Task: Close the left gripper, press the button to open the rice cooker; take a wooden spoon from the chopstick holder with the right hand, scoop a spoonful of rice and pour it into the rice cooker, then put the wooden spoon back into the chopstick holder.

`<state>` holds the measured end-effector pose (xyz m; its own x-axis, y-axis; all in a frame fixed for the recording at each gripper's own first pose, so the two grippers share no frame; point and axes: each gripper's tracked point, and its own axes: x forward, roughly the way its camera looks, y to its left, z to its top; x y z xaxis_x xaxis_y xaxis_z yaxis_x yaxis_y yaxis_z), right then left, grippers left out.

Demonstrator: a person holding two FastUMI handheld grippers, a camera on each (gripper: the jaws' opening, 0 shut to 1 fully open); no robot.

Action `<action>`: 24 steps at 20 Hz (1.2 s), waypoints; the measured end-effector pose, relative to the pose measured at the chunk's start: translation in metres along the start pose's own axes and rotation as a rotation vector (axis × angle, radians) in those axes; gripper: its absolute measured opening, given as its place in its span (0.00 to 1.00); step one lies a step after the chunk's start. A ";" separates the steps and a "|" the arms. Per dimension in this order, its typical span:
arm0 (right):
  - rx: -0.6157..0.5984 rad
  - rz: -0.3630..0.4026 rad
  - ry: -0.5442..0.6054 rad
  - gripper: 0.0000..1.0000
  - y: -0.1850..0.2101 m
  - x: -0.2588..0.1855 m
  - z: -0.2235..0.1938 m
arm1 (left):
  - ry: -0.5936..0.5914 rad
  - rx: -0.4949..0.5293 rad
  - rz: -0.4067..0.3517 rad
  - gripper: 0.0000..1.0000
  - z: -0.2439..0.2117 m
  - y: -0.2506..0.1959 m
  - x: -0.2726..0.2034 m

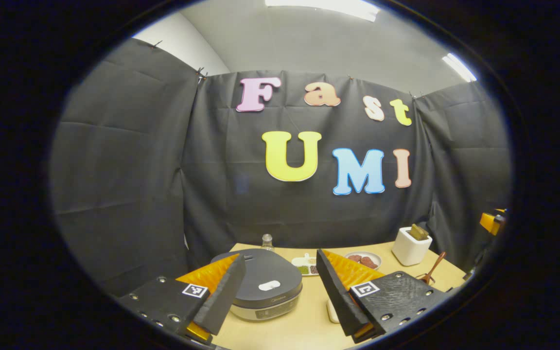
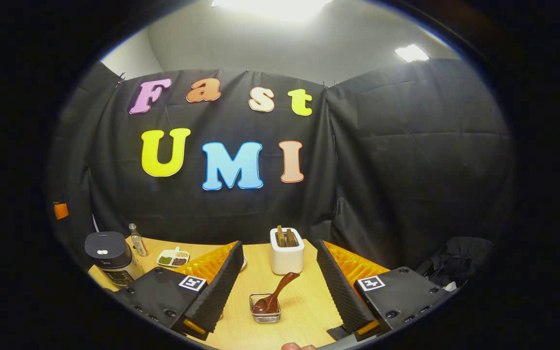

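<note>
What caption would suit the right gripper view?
Open right claw facing a wooden spoon resting in a wire holder, white toaster behind.

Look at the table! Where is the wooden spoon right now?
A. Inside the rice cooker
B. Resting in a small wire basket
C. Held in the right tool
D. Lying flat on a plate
B: in the right gripper view the wooden spoon sits with its bowl down in the small wire basket, handle leaning up, while the right tool is open and apart from it.
</note>
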<state>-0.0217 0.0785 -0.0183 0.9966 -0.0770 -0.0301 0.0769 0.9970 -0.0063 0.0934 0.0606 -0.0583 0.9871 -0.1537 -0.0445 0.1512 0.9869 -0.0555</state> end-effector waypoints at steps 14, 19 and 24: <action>-0.023 -0.037 0.030 0.97 -0.004 -0.008 -0.017 | 0.068 0.030 -0.091 0.14 -0.002 0.004 0.038; -0.018 -0.059 0.036 0.97 -0.009 -0.012 -0.020 | 0.140 -0.023 -0.104 0.00 -0.021 0.008 0.067; 0.002 -0.102 0.048 0.94 -0.019 -0.014 -0.025 | 0.280 -0.080 -0.143 0.02 -0.053 0.008 0.105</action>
<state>-0.0380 0.0608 -0.0423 0.9810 -0.1777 -0.0776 0.1775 0.9841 -0.0099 0.1954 0.0503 -0.1162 0.9019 -0.3084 -0.3023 0.2715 0.9493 -0.1584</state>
